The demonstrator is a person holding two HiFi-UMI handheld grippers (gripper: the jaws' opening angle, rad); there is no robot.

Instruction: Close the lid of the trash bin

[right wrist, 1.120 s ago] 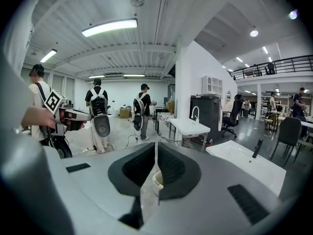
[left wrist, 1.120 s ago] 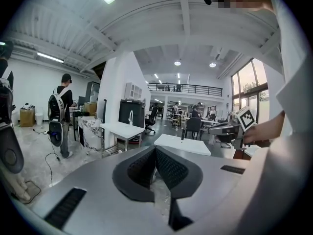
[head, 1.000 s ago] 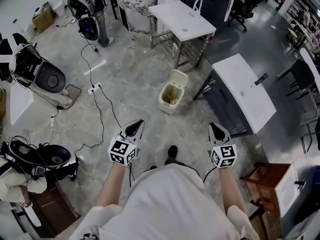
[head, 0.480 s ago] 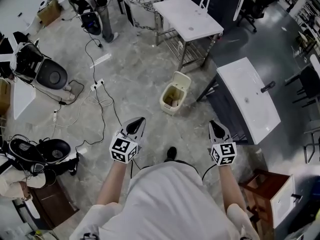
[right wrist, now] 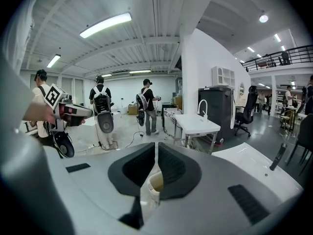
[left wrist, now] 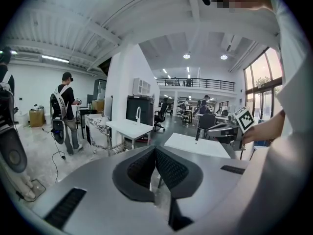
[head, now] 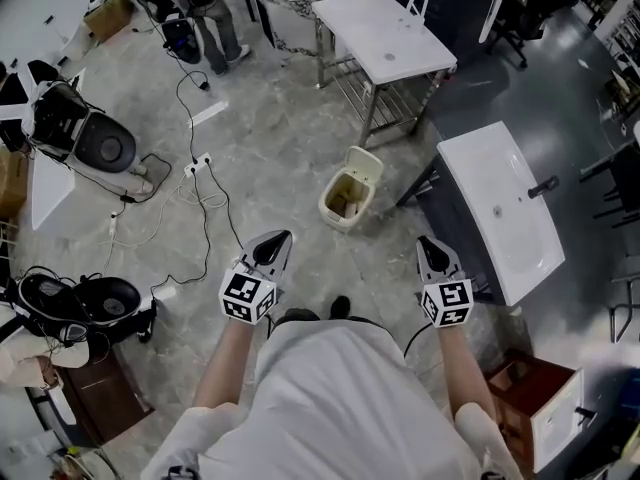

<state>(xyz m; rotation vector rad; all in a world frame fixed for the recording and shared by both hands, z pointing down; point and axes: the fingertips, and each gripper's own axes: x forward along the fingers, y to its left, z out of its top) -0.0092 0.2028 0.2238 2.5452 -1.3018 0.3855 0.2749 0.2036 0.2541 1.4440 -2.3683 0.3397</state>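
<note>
The cream trash bin (head: 341, 200) stands on the grey floor ahead of me, its lid (head: 364, 162) tipped up and back, the inside showing. My left gripper (head: 279, 238) hovers short of the bin on its left, jaws shut with nothing in them. Short of the bin on its right, my right gripper (head: 424, 241) is also shut and empty. In the right gripper view the bin (right wrist: 154, 184) shows low through the slit under the closed right gripper (right wrist: 155, 148). The left gripper view shows the left gripper (left wrist: 155, 152) with pads meeting.
A white table (head: 385, 33) stands beyond the bin, and a white sink counter (head: 500, 208) runs along its right. Cables (head: 200, 198) and machines (head: 85, 138) lie on the floor to the left. A person (head: 215, 8) stands far back. A wooden cabinet (head: 530, 408) is at lower right.
The floor and tables have slid through the head view as I walk forward toward the bin. Both grippers keep their places ahead of me, still shut.
</note>
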